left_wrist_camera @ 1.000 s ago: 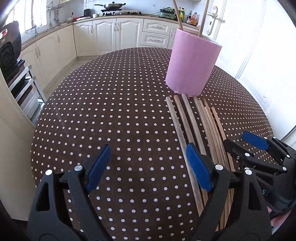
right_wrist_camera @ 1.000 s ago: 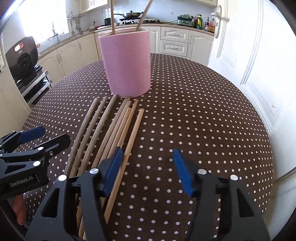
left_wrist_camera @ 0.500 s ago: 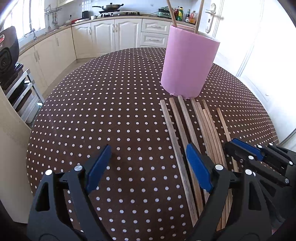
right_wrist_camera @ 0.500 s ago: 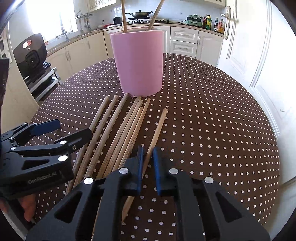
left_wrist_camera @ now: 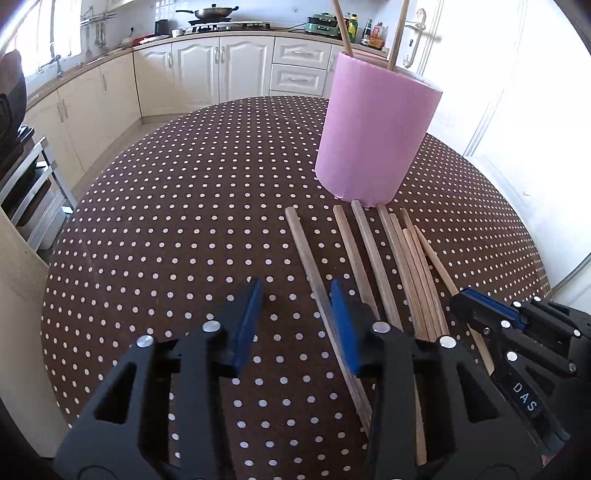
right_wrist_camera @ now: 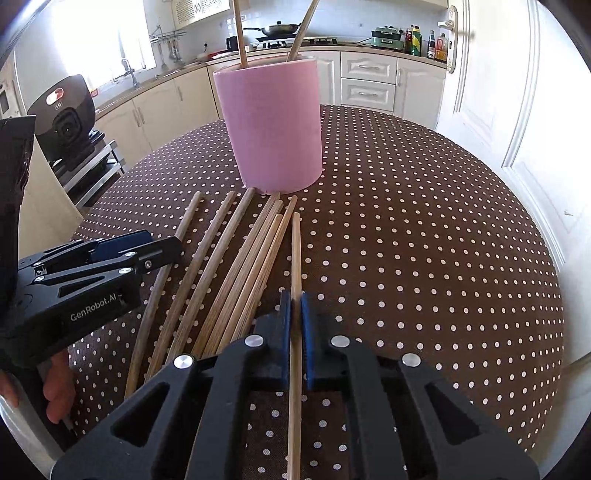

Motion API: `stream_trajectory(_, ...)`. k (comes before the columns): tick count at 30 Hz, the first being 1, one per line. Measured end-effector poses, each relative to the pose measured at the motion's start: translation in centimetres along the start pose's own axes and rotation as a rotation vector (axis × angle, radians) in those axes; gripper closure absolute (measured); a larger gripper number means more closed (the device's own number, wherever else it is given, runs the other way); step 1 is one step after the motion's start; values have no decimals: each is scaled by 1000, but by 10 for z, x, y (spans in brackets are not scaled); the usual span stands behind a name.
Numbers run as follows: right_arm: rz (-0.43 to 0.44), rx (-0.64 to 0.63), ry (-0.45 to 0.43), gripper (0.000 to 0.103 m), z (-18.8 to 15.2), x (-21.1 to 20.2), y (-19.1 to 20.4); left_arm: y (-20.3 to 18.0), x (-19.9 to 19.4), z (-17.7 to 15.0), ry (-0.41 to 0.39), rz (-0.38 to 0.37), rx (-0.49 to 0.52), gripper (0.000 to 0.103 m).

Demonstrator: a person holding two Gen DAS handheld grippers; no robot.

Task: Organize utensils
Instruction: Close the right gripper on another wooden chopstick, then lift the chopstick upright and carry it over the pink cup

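Note:
A pink cup stands on the dotted table, with two chopsticks upright in it. Several wooden chopsticks lie side by side in front of it. My right gripper is shut on the rightmost chopstick, which points toward the cup. My left gripper hangs over the leftmost chopstick. Its jaws are closing, and the stick lies between them near the right pad, with no pad pressing on it.
The round table has a brown cloth with white dots. Cream kitchen cabinets run behind it. A black appliance sits on a rack to the left, and a white door is on the right. A hand holds the left gripper.
My right gripper closed on the rightmost chopstick and drew it slightly apart from the others. My left gripper's jaws narrowed around the leftmost chopstick, and the hand shifted a little toward the sticks.

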State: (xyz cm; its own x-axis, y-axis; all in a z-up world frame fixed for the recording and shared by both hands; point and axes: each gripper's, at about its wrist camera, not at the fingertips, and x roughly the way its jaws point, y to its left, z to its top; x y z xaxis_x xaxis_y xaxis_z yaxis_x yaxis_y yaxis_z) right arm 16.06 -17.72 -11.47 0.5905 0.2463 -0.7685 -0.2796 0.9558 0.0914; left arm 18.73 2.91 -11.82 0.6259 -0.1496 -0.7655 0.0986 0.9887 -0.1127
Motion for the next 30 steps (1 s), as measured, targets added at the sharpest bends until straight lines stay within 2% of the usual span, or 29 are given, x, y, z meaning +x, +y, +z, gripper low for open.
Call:
stream_trajectory(2, 0, 6, -1, 98, -1, -1, -2, -1, 0, 1, 2, -1, 24, 71)
stream_trajectory(8, -10, -2, -2, 98, -6, -6, -3, -13, -2, -4, 23, -20, 141, 74)
stream_trajectory(10, -13, -4, -5, 98, -9, -7, -4, -12, -4, -5, 30, -50, 162, 86)
stream_trajectory(13, -25, 5, -7, 98, -12, -10, -5, -7, -7, -8, 53, -94, 179, 93)
stream_trajectory(16, -32, 16, -3, 98, -12, -11, -6, -5, -10, -10, 76, -124, 219, 97)
stream_trajectory(27, -24, 39, 5, 98, -6, -8, -8, -19, -11, -18, 66, -4, 197, 94)
stream_trajectory(30, -25, 33, 6, 98, -5, -7, -8, -22, -10, -17, 51, 29, 176, 90)
